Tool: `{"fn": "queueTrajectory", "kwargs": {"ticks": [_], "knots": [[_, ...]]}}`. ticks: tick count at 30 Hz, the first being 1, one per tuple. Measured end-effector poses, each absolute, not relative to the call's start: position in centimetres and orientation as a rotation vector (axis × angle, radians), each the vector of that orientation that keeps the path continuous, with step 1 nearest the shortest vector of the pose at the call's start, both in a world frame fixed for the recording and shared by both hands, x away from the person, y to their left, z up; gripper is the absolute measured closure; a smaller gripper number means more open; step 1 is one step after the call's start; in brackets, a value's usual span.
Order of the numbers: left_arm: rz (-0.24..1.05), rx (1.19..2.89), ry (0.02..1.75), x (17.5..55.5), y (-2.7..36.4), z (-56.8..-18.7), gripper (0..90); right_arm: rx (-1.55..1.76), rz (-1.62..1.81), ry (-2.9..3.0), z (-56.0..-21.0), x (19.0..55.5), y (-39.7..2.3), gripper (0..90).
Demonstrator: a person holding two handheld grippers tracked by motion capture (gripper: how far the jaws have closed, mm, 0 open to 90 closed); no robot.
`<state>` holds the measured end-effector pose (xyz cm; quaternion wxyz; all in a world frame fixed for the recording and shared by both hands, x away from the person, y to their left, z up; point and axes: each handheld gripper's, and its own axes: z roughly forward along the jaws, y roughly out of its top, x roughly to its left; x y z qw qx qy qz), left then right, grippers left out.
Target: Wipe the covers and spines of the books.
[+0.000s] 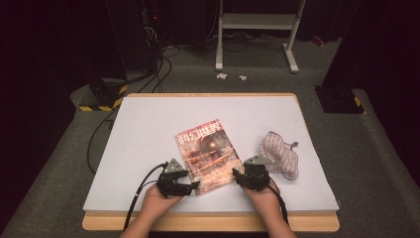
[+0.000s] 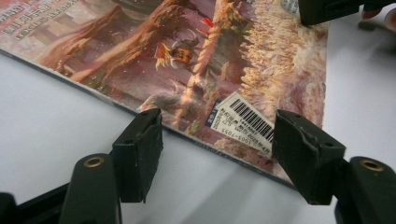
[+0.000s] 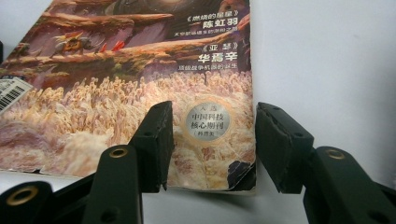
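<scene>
I am lining both spread-jawed grippers, left gripper [image 1: 194, 186] and right gripper [image 1: 237, 174], at the magazine's [image 1: 209, 152] near corners, next needing to pinch them.

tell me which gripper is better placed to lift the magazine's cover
Right, probably. The right gripper is open astride the magazine at its loose corner, where the cover already curls. The left gripper, also open, faces the corner by the barcode label, on the spine side.
</scene>
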<state>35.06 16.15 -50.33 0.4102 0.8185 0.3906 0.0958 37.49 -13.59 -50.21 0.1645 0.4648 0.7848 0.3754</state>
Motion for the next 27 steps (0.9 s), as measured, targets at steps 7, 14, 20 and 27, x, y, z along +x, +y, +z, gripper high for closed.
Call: {"fn": "queueTrajectory", "kwargs": {"ticks": [7, 14, 20, 27], "knots": [[0.236, 2.046, 0.993, 35.4, 16.6, -50.4, 37.3, 1.3, 1.057, 2.245, -50.1, 36.9, -13.3, 48.5], [0.26, 2.032, 1.027, 36.3, 17.0, -50.3, 39.1, 1.28, 1.04, 2.27, -50.0, 35.4, -12.8, 48.7], [0.269, 2.012, 1.071, 37.9, 17.4, -50.3, 41.8, 1.272, 1.038, 2.267, -50.0, 34.7, -12.3, 48.8], [0.323, 2.003, 1.09, 38.7, 17.3, -50.3, 41.6, 1.27, 1.045, 2.259, -50.0, 34.5, -11.9, 48.9]]}}
